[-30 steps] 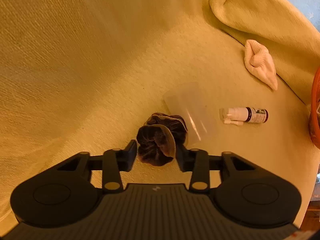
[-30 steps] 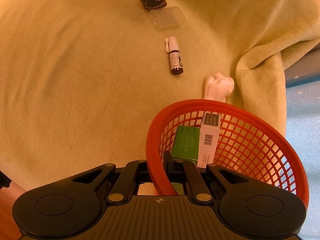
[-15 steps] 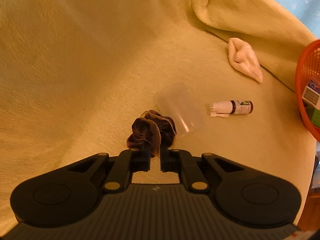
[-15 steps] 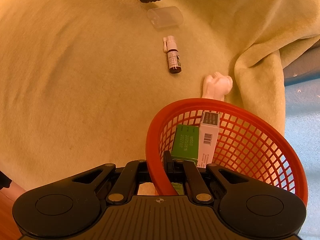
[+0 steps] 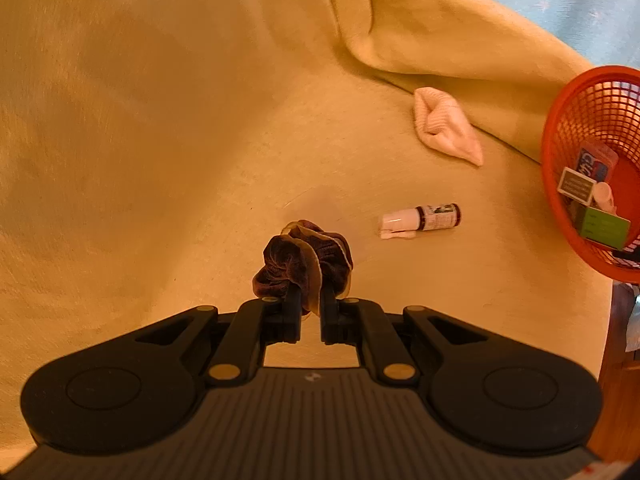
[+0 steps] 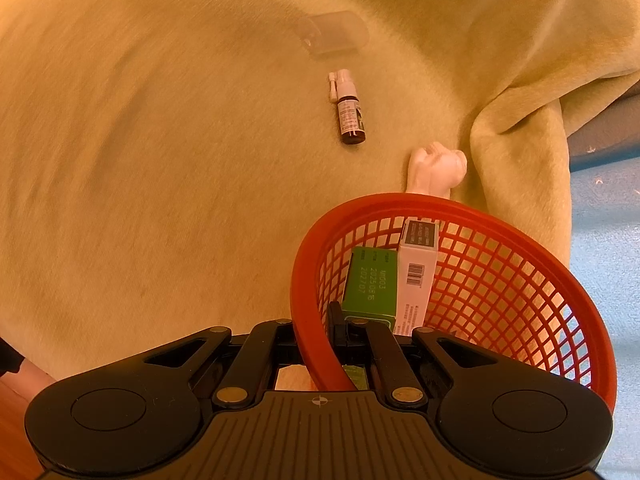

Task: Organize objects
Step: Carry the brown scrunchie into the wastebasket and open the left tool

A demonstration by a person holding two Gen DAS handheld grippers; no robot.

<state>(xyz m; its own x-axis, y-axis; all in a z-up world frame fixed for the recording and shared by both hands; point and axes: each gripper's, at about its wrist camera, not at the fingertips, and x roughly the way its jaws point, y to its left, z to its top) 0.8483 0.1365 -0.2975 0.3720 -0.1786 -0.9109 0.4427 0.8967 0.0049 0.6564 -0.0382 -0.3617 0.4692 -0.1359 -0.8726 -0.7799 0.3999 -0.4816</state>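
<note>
Your left gripper (image 5: 310, 300) pinches one dark brown velvet scrunchie (image 5: 304, 266), held above the yellow-green fleece blanket (image 5: 160, 140). Your right gripper (image 6: 316, 332) clamps the rim of one red plastic mesh basket (image 6: 500, 232). Inside: one green box (image 6: 372, 284) printed "2025 08 16", one barcoded white box (image 6: 418, 276). On the blanket: one brown spray bottle (image 5: 424, 218), one clear cup (image 6: 334, 34), one white sock (image 5: 444, 128).

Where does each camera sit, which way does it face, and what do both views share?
Left wrist: behind the left gripper, jaws shut on the dark scrunchie, looking along the yellow blanket.
Right wrist: behind the right gripper, jaws shut on the red basket rim, facing the opposite way.
Shared: spray bottle, white sock, basket, scrunchie, green box.
</note>
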